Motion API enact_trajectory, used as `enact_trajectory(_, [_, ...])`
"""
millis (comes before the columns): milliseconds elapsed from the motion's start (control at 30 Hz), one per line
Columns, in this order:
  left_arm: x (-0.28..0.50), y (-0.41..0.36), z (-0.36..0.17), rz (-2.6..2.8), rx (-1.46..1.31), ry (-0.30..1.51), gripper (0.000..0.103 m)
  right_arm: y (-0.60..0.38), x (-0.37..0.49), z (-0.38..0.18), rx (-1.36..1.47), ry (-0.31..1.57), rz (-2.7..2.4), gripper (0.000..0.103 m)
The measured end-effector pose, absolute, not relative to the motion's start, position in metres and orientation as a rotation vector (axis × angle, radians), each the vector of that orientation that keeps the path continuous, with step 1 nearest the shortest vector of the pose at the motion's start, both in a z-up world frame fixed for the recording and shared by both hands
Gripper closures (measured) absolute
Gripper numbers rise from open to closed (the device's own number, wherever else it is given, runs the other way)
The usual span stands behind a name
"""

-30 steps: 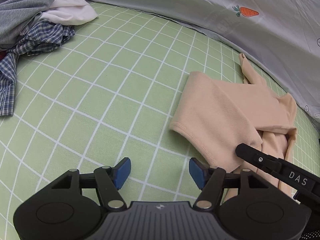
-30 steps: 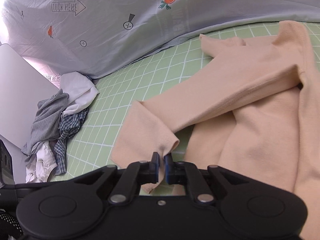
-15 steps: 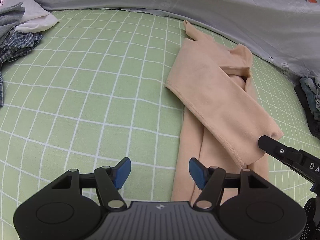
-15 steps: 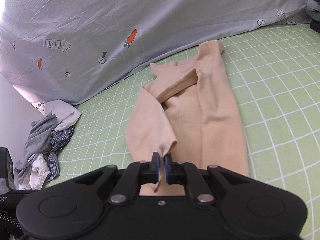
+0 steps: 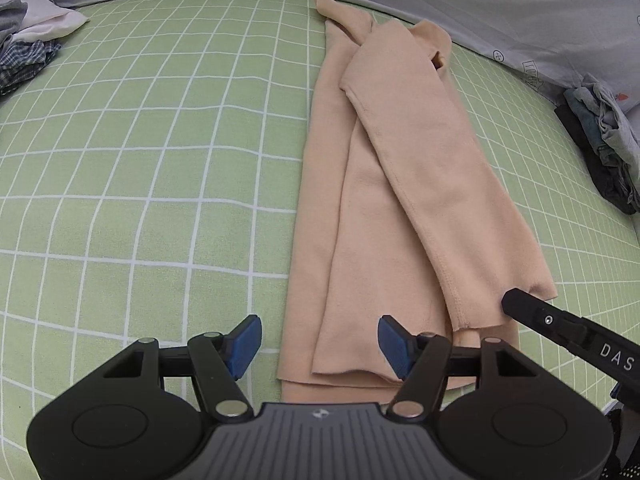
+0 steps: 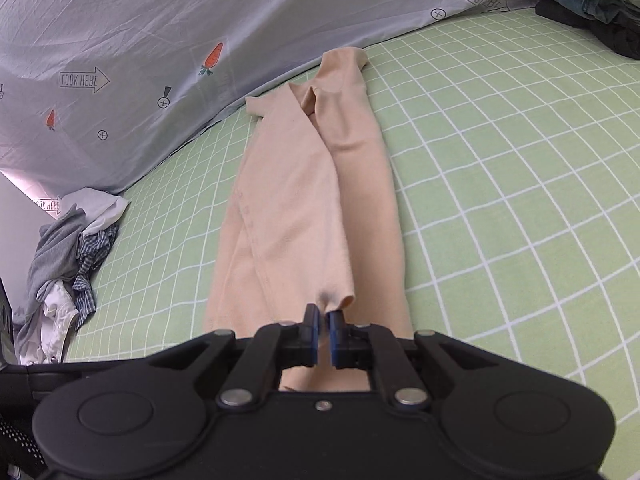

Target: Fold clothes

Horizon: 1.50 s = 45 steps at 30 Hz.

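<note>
Now the right tool (image 6: 324,316) pinches the peach garment's (image 6: 296,208) sleeve cuff; the left tool (image 5: 319,338) hangs half-open, empty.

Both views are evenly and softly lit; no hard shadows are cast on the sheet (image 5: 160,160), and only faint shade is seen under the grippers. A bright glare patch is seen at the left edge of the right view. Grid lines are bowed by fisheye distortion, and corners are vignetted black. Focus is sharp throughout.

Green checked bedsheet (image 5: 160,160) (grey carrot-print quilt (image 6: 200,20) behind)
</note>
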<state>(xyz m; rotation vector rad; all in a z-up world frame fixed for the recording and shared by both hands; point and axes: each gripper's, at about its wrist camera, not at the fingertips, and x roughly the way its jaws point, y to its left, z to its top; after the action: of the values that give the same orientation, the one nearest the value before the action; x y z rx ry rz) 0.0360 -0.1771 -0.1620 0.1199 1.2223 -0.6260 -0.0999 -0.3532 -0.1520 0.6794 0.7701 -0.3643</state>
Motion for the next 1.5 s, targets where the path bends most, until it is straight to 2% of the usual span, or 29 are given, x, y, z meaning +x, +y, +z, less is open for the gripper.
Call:
enact_trajectory(167, [0.026,-0.176,-0.164,-0.633,0.144,1.229,0.038,-0.351,-0.112,-0.158,0.691,0.795,-0.388,0.103])
enact_trajectory(433, [0.02,-0.173,-0.166,-0.628,0.157,1.233,0.038,-0.348,-0.118,-0.159,0.668,0.817,-0.407,0.102])
enact_trajectory(533, [0.019,-0.169,-0.166,-0.618,0.152,1.231,0.038,-0.349,-0.117,-0.156,0.631,0.829,-0.433,0.099])
enact_trajectory(633, [0.021,-0.165,-0.162,-0.6,0.156,1.222,0.038,-0.351,-0.116,-0.15,0.591,0.833,-0.457,0.084])
enact_trajectory(667, [0.022,-0.164,-0.16,-0.596,0.155,1.217,0.038,-0.351,-0.116,-0.147,0.575,0.829,-0.466,0.066])
enact_trajectory(700, [0.023,-0.163,-0.158,-0.595,0.151,1.214,0.038,-0.352,-0.117,-0.144,0.558,0.826,-0.474,0.053])
enact_trajectory(767, [0.026,-0.16,-0.155,-0.592,0.142,1.203,0.038,-0.353,-0.117,-0.139,0.525,0.82,-0.492,0.052])
enact_trajectory(800, [0.027,-0.159,-0.153,-0.591,0.137,1.197,0.038,-0.353,-0.117,-0.137,0.508,0.816,-0.501,0.045])
enact_trajectory(833, [0.029,-0.158,-0.151,-0.588,0.137,1.192,0.037,-0.356,-0.116,-0.135,0.503,0.811,-0.509,0.033])
enact_trajectory(900, [0.033,-0.159,-0.151,-0.578,0.148,1.186,0.036,-0.36,-0.114,-0.136,0.513,0.801,-0.501,0.026])
enact_trajectory(967, [0.037,-0.163,-0.155,-0.583,0.153,1.195,0.036,-0.367,-0.107,-0.143,0.535,0.82,-0.483,0.029])
enact_trajectory(1033, [0.041,-0.166,-0.159,-0.592,0.155,1.206,0.036,-0.372,-0.099,-0.152,0.576,0.846,-0.46,0.042])
enact_trajectory(1100, [0.042,-0.171,-0.163,-0.606,0.161,1.213,0.036,-0.377,-0.093,-0.161,0.618,0.867,-0.44,0.05])
enact_trajectory(1500, [0.036,-0.186,-0.17,-0.641,0.216,1.177,0.031,-0.371,-0.083,-0.176,0.63,0.89,-0.391,0.054])
